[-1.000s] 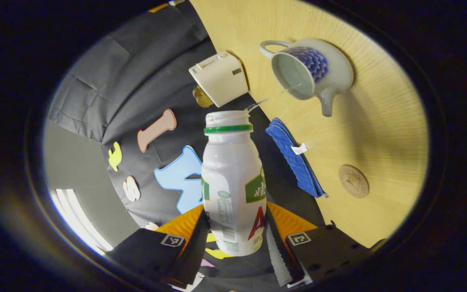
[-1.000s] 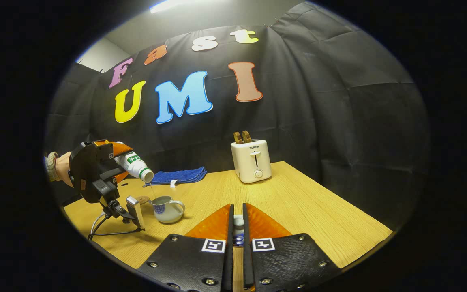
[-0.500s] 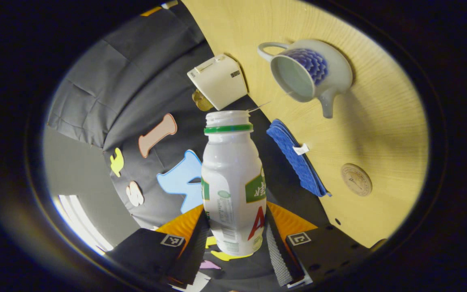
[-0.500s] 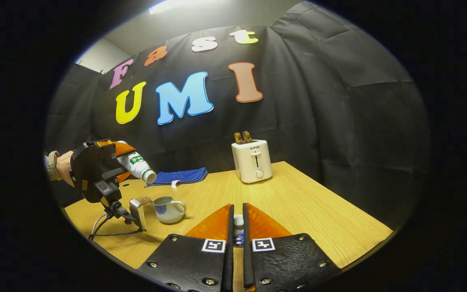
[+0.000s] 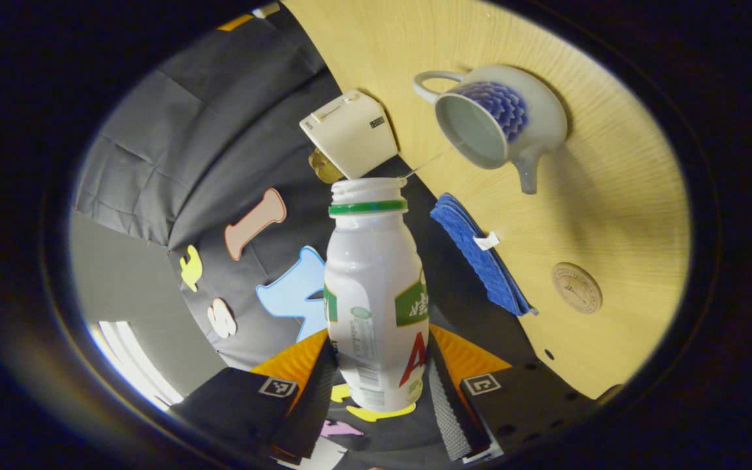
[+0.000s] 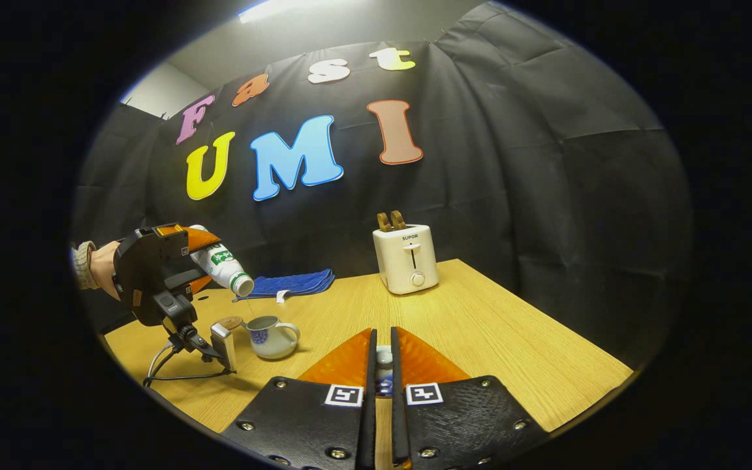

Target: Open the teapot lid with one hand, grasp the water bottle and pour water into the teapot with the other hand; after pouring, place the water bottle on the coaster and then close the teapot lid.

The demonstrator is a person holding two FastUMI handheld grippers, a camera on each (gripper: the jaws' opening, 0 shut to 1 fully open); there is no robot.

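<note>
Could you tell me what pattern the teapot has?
Blue scale-like petals on the pale teapot, clearest in the left gripper view.

A white toaster (image 6: 406, 259) with two slices of toast (image 6: 391, 220) in its slots is seen at the table's (image 6: 500, 339) far edge. A folded blue cloth (image 6: 291, 284) is laid along that same edge, well apart from the toaster.

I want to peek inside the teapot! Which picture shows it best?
The left gripper view: the teapot is big there, and you look straight into its open top. In the right gripper view the teapot looks small and far away, seen from the side.
</note>
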